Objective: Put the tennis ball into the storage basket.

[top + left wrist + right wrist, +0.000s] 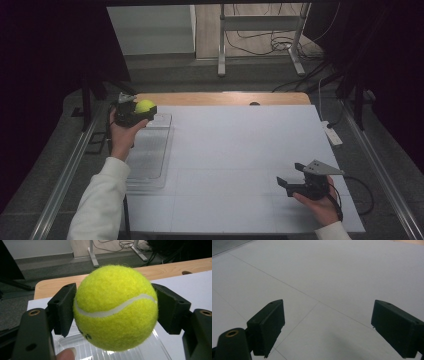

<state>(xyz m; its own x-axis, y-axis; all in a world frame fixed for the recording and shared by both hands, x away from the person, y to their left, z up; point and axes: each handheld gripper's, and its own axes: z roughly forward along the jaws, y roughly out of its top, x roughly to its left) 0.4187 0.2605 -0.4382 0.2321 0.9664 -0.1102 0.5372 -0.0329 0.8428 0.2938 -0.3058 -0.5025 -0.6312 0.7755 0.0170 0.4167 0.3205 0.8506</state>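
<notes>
Tennis ball clamped in left gripper, hiding clear tray beneath; right gripper wide apart.

ball: fuzzy yellow-green tennis ball, white curved seam
state: clamped between two black jaws
place: aloft over clear tray, tabletop's far-left corner

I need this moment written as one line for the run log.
left gripper: shut on tennis ball, held above clear tray | right gripper: open, nothing between jaws, over white table
</notes>
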